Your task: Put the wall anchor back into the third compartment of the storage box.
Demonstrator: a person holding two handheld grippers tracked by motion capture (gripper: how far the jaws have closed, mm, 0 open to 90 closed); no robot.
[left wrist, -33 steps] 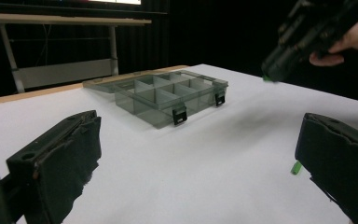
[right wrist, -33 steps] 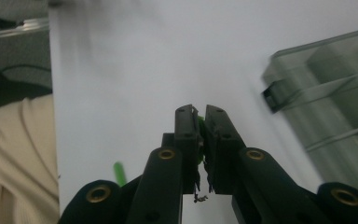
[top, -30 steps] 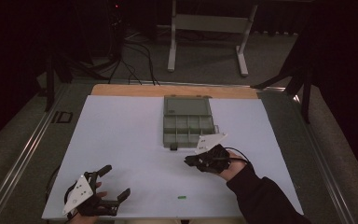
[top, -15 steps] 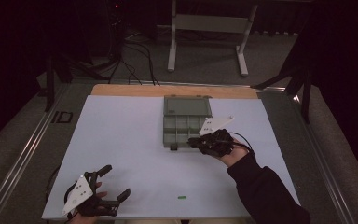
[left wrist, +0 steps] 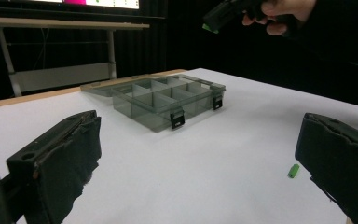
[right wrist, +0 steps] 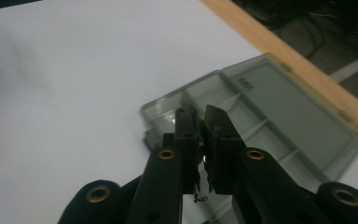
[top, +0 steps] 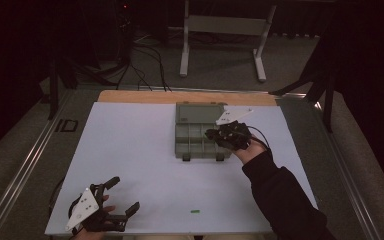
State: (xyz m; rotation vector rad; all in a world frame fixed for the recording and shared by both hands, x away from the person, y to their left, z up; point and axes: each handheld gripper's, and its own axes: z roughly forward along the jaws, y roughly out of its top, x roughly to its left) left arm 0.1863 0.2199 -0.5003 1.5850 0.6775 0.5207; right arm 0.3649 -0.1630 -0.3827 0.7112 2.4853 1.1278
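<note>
A grey compartment box (top: 200, 137) lies open on the white table, its lid (top: 200, 112) folded back toward the far edge. My right gripper (top: 211, 134) hovers over the box's right side, jaws shut on a small green piece (right wrist: 200, 125) whose tip shows between the pads. In the left gripper view that right gripper (left wrist: 210, 27) hangs high above the box (left wrist: 168, 100) with a green tip (left wrist: 207, 28) showing. My left gripper (top: 125, 197) rests at the near left corner, wide open and holding nothing. A second green piece (top: 195, 211) lies loose on the table near the front edge (left wrist: 293, 171).
The white sheet (top: 130, 150) covers the table, with a wooden strip (top: 145, 96) along the far edge. A metal stand (top: 225, 30) and cables sit on the floor beyond. Dark rails run along both sides.
My right gripper has moved away from me and up, from beside the box's near right corner to above its right compartments. The left gripper has stayed put.
</note>
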